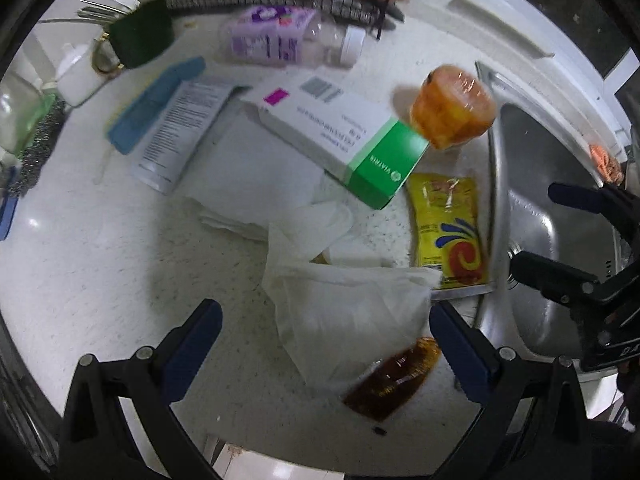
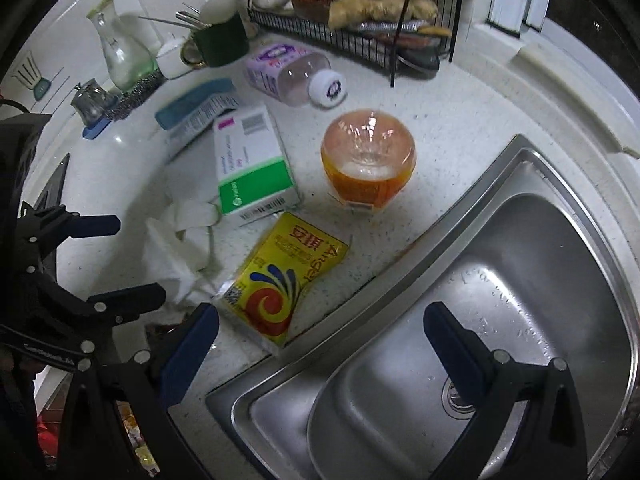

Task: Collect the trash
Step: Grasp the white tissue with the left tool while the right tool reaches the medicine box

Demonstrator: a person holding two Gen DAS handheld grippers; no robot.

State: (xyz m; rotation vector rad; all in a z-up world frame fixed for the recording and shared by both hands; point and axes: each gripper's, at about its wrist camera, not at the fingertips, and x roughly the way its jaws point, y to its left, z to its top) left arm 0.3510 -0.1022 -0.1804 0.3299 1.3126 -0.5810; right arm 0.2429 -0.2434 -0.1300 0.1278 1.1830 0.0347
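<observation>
While both grippers gape empty, left gripper [image 1: 326,338] over tissue [image 1: 344,316], right gripper [image 2: 320,344] at 5 o'clock over sink [image 2: 520,280], nothing looks collected; carton [image 1: 340,136], yellow sachet [image 1: 448,224], orange cup [image 1: 454,106] litter surface [image 1: 120,260].

A: State the left gripper [image 1: 326,334] condition.

B: Jaws spread wide, nothing between the pads. A crumpled white paper tissue [image 1: 344,316] lies on the speckled white countertop [image 1: 100,280] between the blue fingers.

A: Adjacent items?

B: Brown sauce sachet [image 1: 394,378] at 5 o'clock of the tissue, touching it. Yellow printed packet [image 1: 450,228] at 2 o'clock, beside the steel sink [image 1: 532,200]. The right gripper [image 1: 532,228] hangs open over the sink.
</observation>
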